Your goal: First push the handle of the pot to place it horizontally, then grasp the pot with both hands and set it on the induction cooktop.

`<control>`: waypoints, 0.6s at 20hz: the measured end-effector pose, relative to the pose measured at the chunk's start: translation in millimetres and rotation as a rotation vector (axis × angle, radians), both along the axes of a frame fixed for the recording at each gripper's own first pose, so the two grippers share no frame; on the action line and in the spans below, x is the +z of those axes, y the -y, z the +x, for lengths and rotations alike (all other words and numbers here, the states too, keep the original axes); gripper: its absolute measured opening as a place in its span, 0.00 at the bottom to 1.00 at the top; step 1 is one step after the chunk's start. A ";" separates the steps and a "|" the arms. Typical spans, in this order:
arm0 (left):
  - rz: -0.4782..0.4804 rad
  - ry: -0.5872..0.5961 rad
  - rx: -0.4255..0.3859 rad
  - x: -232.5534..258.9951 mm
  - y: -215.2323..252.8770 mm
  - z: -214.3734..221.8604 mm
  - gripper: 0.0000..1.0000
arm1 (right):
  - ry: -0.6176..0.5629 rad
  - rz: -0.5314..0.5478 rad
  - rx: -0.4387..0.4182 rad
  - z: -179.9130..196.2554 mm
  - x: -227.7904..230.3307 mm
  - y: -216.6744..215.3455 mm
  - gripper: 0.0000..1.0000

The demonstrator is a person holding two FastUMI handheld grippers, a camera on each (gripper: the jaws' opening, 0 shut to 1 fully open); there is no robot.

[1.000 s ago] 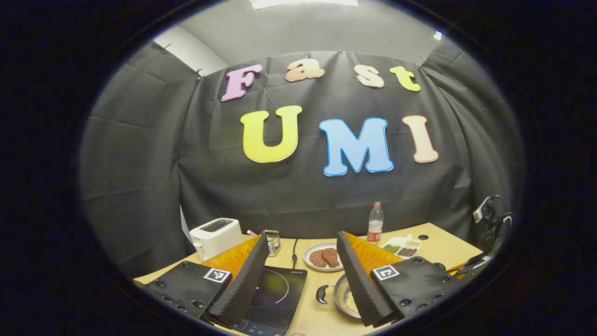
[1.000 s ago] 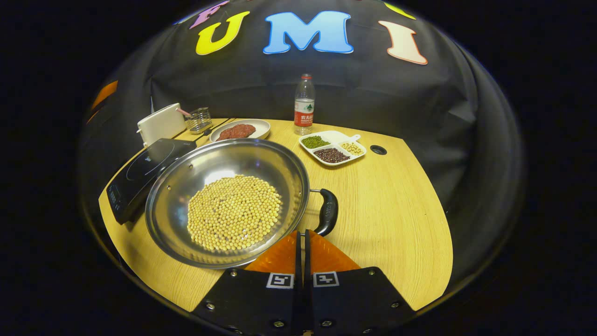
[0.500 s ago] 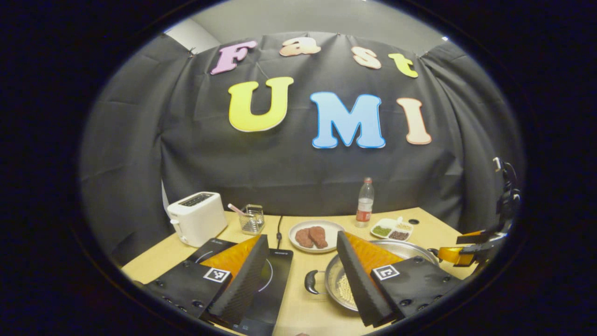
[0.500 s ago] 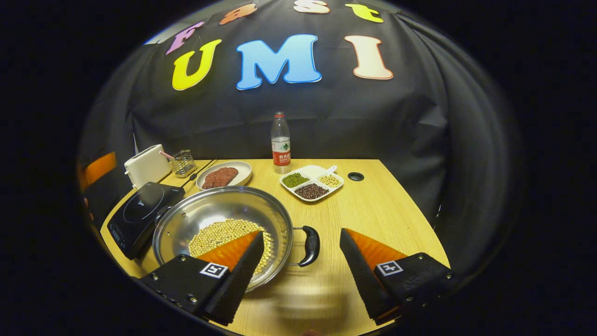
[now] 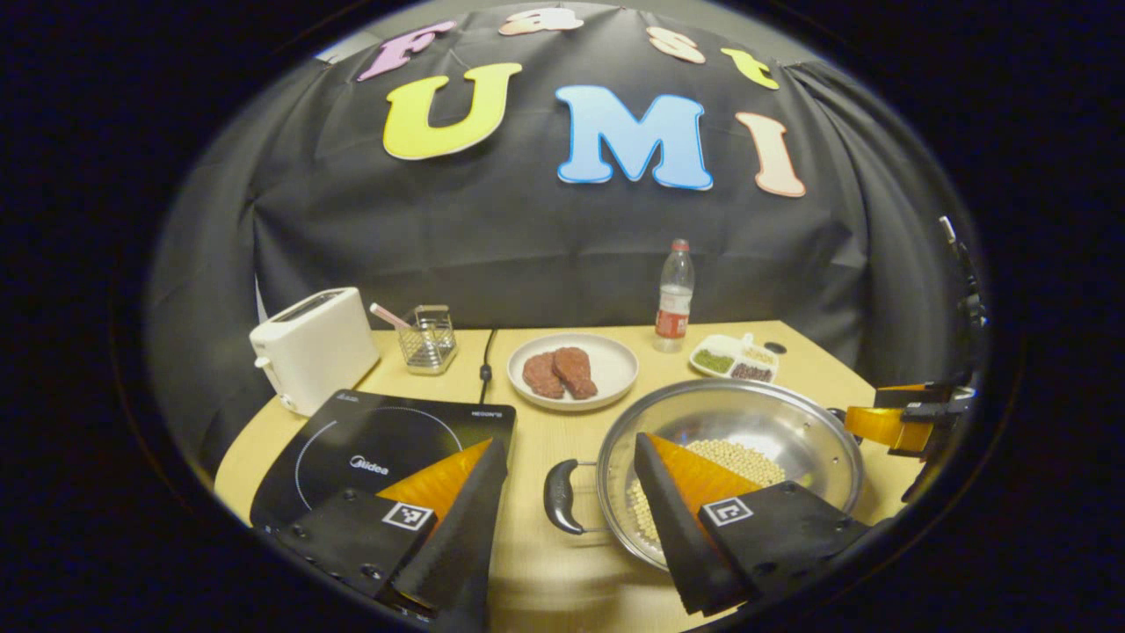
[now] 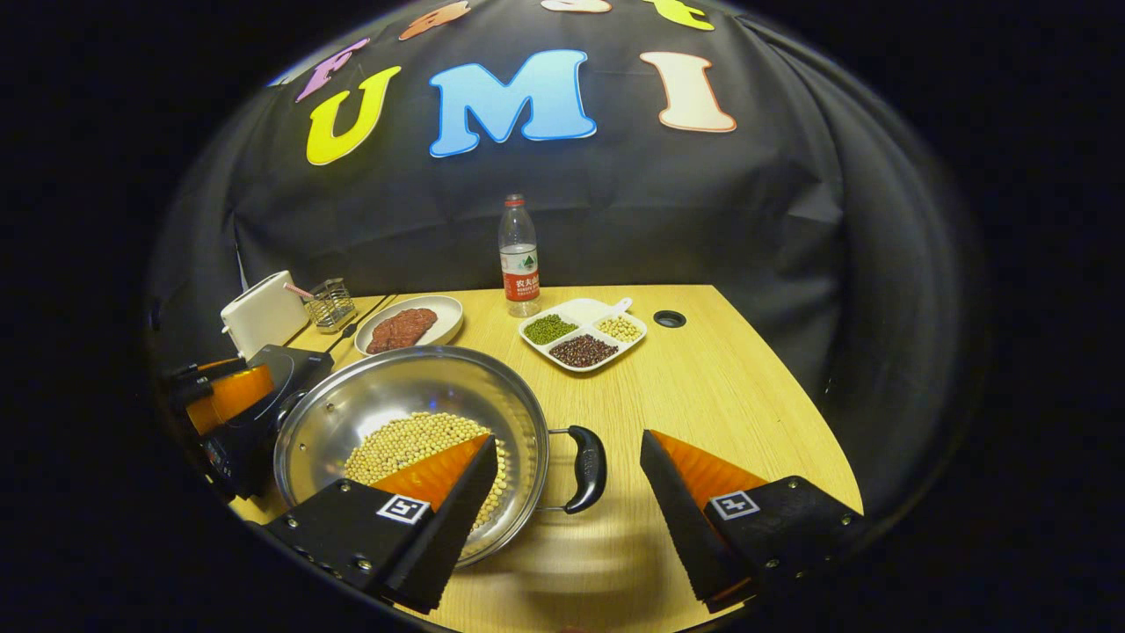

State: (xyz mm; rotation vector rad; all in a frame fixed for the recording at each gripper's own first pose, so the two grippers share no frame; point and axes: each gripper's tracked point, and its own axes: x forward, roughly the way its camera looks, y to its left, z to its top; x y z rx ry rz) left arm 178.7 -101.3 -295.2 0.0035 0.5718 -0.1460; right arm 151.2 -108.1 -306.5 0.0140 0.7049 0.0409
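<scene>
Spreading wide apart, the fingers of the left gripper hold nothing, low in the left gripper view. Between them, a bit farther off, is the pot's black curved left handle. The fingers of the right gripper are wide apart too and hold nothing, at the bottom of the right gripper view. The pot's black right handle sits in the gap between them.

The big shiny round metal pot sits on the yellow wooden tabletop, in the lower left middle of that view. Lots of small yellow beans lie in its bottom. The flat black induction cooktop is just beside the pot, at the lower left of the left gripper view.

I think the pot is stiff and a bit heavy, and its shiny wall looks slippery. The beans would roll if it tips. So the two black handles look like the best places to hold, one for each gripper, keeping the pot flat.
</scene>
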 end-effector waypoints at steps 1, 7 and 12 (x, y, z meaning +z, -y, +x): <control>0.003 -0.012 -0.008 -7.2 2.6 2.5 1.00 | -0.008 0.000 -0.002 1.6 -3.1 0.7 1.00; 0.031 -0.114 -0.021 -55.9 13.3 4.3 0.96 | -0.055 -0.003 0.027 6.1 -25.9 -3.0 1.00; 0.060 -0.182 -0.012 -88.6 15.5 3.3 0.96 | -0.109 -0.005 0.034 7.7 -45.4 -4.1 1.00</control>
